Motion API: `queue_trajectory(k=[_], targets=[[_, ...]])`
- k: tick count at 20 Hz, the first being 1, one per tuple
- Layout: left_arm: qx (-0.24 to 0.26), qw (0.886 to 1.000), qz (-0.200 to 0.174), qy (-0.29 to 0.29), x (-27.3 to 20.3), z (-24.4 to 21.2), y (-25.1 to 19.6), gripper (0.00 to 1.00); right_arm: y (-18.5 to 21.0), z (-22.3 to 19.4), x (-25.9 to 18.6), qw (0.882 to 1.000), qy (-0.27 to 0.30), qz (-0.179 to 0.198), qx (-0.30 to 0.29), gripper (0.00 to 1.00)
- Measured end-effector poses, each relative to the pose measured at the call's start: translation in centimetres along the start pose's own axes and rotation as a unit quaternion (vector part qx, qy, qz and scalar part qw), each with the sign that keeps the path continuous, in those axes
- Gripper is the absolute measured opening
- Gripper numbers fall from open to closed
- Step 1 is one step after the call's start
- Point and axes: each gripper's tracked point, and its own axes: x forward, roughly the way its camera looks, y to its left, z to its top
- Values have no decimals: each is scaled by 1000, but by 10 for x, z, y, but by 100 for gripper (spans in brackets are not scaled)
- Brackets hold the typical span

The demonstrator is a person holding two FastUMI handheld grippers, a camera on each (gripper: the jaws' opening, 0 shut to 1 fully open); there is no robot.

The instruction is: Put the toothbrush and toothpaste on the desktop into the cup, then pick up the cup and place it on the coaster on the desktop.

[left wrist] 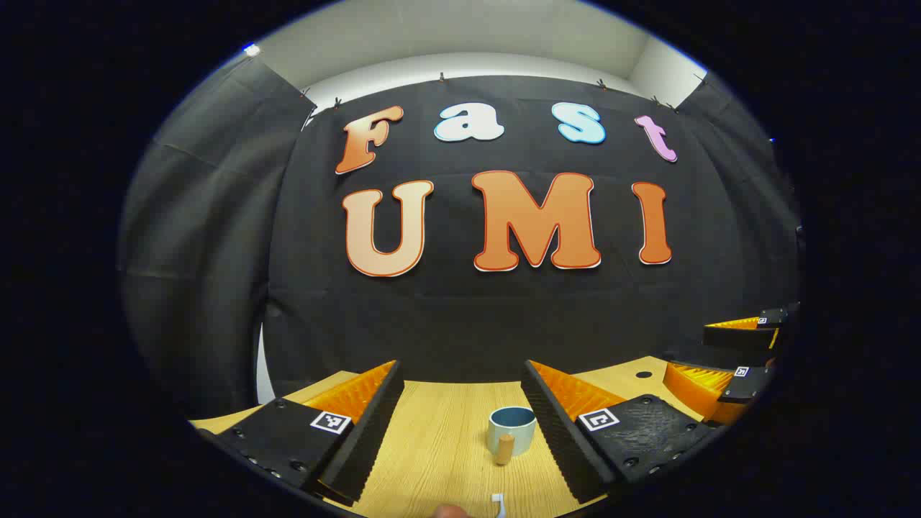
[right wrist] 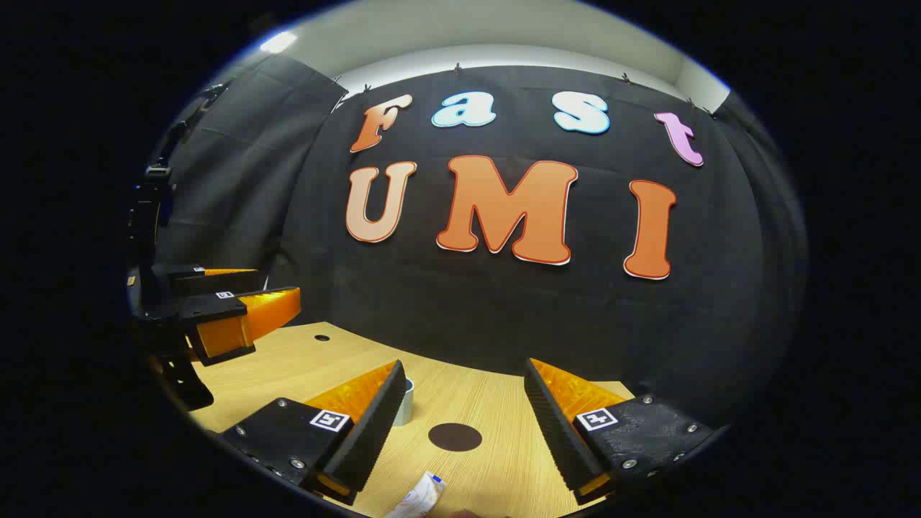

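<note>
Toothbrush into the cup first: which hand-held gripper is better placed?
Left, probably. In its view the toothbrush lies just ahead between its open fingers, with the cup straight beyond. The right hand-held gripper faces the toothpaste and coaster instead.

In the left gripper view, the cup (left wrist: 511,429) stands on the desktop (left wrist: 439,446), out in front, between the two fingers of the left gripper (left wrist: 460,432) and closer to the right-hand one. The toothbrush (left wrist: 498,505) lies nearer than the cup, at the bottom edge of the view. The right gripper (left wrist: 734,360) hangs over the desktop's right side.

In the right gripper view, the coaster (right wrist: 455,437) lies flat on the desktop, between the fingers of the right gripper. The cup sits left of the coaster, partly hidden behind the left-hand finger. The toothpaste (right wrist: 417,498) lies in front of the coaster, near the bottom edge. The left gripper hangs over the left side.
</note>
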Motion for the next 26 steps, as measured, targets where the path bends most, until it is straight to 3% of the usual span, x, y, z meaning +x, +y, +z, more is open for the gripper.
queue_trajectory(k=[16,19,26], targets=[[-15,999,-9,-28,-7,21,-6,99,-2,13,-4,1000,-4,4,10,98],[-18,1000,-16,-9,-4,10,-8,98,-1,-2,-2,999,29,12,9,98],[-26,994,-43,98,8,-42,-23,99,3,-45,-3,992,123,32,22,99]])
